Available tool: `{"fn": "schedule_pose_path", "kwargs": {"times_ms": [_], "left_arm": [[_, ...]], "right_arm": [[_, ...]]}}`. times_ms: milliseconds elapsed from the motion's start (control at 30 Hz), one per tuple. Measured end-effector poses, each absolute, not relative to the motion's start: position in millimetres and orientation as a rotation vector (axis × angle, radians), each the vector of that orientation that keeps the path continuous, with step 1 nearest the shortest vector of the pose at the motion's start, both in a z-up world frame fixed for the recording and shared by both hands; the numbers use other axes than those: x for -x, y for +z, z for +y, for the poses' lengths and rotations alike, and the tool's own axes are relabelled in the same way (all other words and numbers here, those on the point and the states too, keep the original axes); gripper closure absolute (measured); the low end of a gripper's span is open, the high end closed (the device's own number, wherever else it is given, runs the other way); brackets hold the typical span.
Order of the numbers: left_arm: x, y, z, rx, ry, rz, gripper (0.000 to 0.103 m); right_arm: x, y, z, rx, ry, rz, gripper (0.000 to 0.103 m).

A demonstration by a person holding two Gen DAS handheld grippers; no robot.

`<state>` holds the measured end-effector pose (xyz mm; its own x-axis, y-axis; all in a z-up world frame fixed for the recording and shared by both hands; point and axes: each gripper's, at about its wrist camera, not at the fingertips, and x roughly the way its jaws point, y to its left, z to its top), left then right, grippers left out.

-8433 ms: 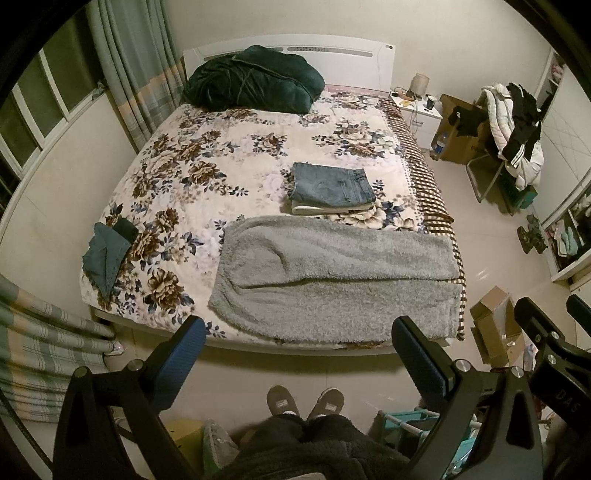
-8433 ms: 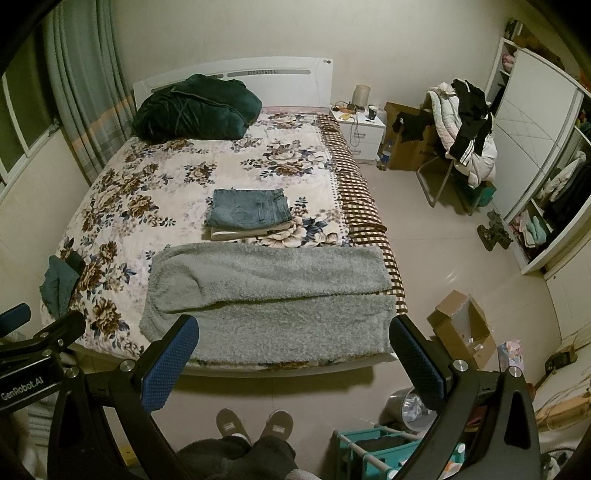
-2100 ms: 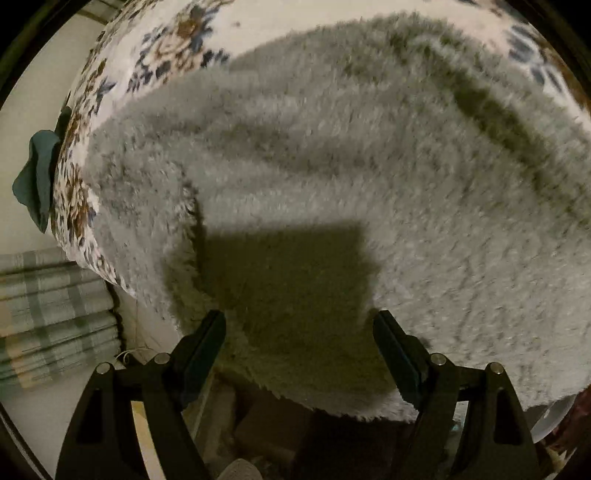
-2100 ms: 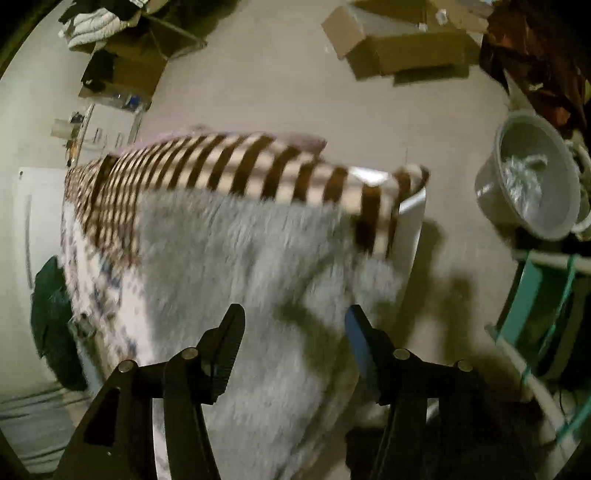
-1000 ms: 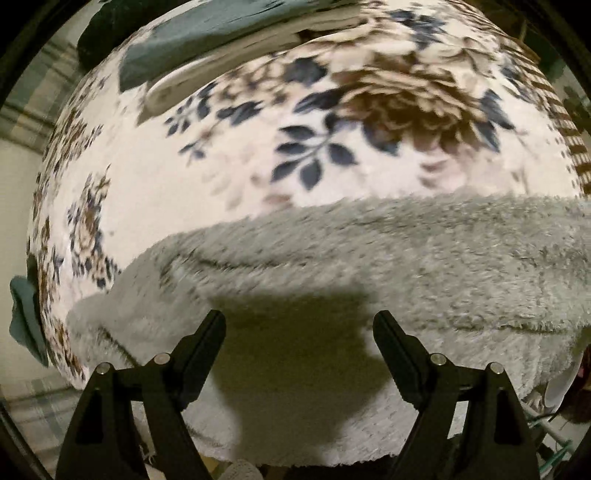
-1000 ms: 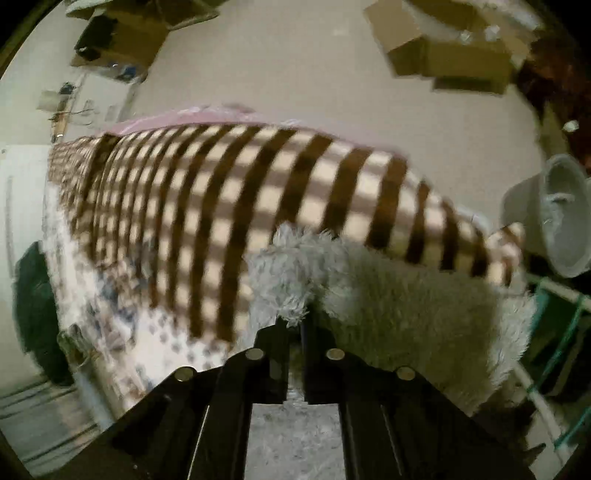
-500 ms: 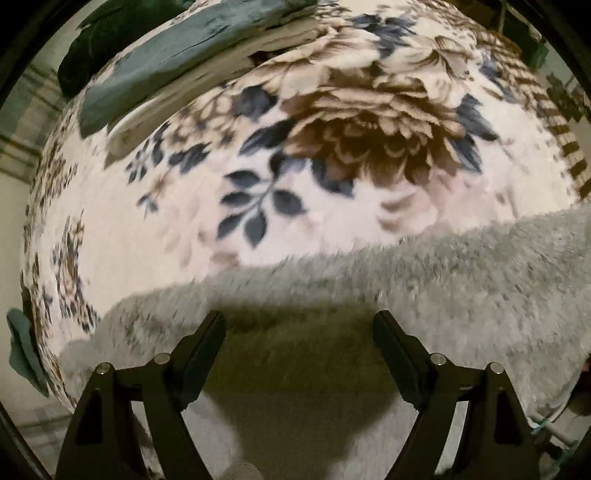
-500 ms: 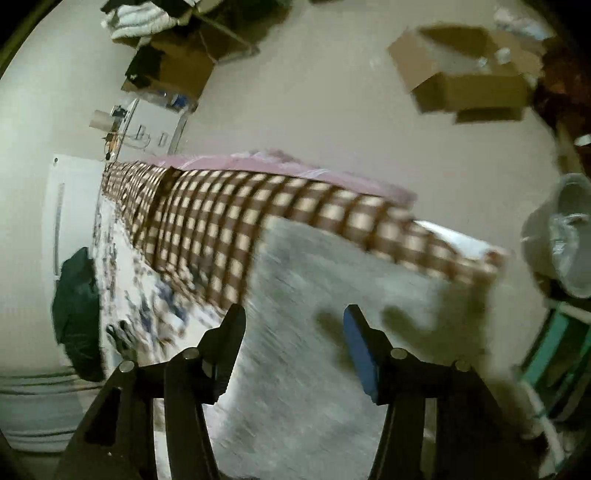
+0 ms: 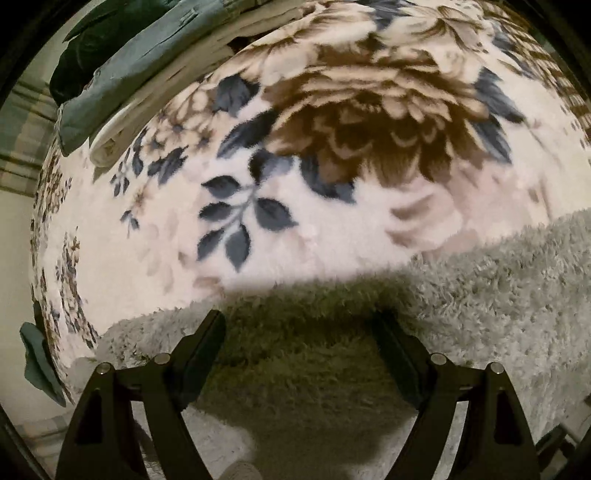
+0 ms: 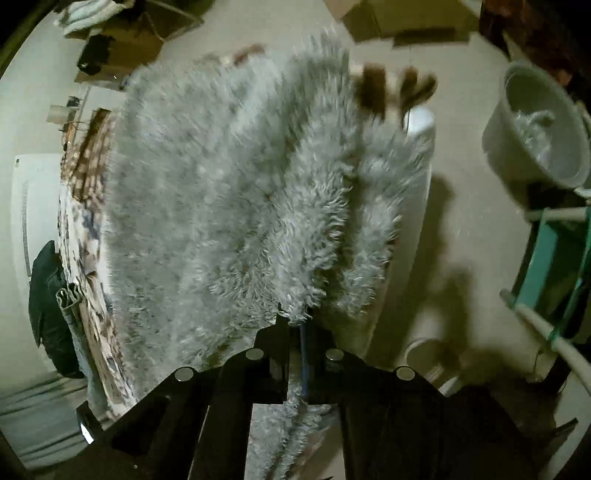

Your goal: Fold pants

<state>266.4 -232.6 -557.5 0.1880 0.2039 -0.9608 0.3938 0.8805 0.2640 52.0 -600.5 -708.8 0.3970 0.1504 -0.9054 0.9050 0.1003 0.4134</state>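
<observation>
The fluffy grey pants [image 9: 480, 314] lie across the near part of the flowered bed cover [image 9: 295, 240]. My left gripper [image 9: 301, 319] hovers open just over the pants' far edge, its shadow on the fleece, with nothing pinched. In the right wrist view the pants [image 10: 229, 184] bulge up toward the camera over the bed's corner. My right gripper [image 10: 295, 325] has its jaws closing tight on a fold of that fleece, which trails down between the fingers.
Folded jeans [image 9: 122, 74] rest on a cream folded garment [image 9: 155, 107] further up the bed. A teal cloth [image 9: 35, 354] hangs at the bed's left edge. On the floor stand a grey bucket [image 10: 535, 129], a teal rack [image 10: 554, 258] and cardboard boxes [image 10: 388, 22].
The left gripper crept toward the pants' far edge, staying open. The right gripper, open over the fleece half a second ago, has shut on it and the fabric now bunches up.
</observation>
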Motion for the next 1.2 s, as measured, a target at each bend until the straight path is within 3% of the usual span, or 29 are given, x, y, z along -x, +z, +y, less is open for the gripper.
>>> {"fn": "schedule_pose_path", "kwargs": {"times_ms": [233,300,367,433,633,733,933,1000,1033,1067,1200], "left_arm": [[-242.3,-521.6,-264.9,-0.51,-0.217,1.374,0.021],[-235.9,-514.1,-279.4,-0.495,-0.263,1.364,0.021],[-231.5,-515.1,-299.2,-0.504,-0.319,1.355,0.021],[-226.2,-522.2,-321.9,-0.517,-0.36,1.349,0.021],[-223.8,-573.3,-389.4,-0.686,-0.364,1.283,0.019],[-241.4,-577.8,-391.6,-0.618,-0.338,1.319,0.008],[-245.9,-563.1,-378.8,-0.572,-0.363,1.36,0.006],[-241.1,-545.9,-372.1,-0.56,-0.384,1.332,0.006],[-242.0,-540.5,-364.5,-0.552,-0.394,1.326,0.006],[-238.2,-533.0,-360.1,-0.534,-0.41,1.327,0.006],[-222.2,-521.3,-341.3,-0.477,-0.432,1.362,0.006]], "right_arm": [[-32.3,-697.7,-602.6,-1.397,-0.726,1.096,0.096],[-32.6,-698.2,-607.2,-1.415,-0.691,1.108,0.089],[-31.7,-690.0,-612.8,-1.403,-0.694,1.069,0.072],[-27.7,-685.7,-618.7,-1.412,-0.72,1.028,0.063],[-28.2,-711.1,-646.2,-1.495,-0.756,0.955,0.064],[-32.6,-722.3,-648.5,-1.442,-0.819,1.0,0.095],[-10.3,-717.9,-653.6,-1.4,-0.851,1.033,0.095],[4.0,-717.6,-655.0,-1.477,-0.804,0.971,0.073],[11.9,-717.7,-655.9,-1.504,-0.772,0.92,0.047],[18.4,-717.5,-656.5,-1.508,-0.76,0.876,0.036],[23.2,-738.8,-658.3,-1.542,-0.66,0.759,0.029]]}}
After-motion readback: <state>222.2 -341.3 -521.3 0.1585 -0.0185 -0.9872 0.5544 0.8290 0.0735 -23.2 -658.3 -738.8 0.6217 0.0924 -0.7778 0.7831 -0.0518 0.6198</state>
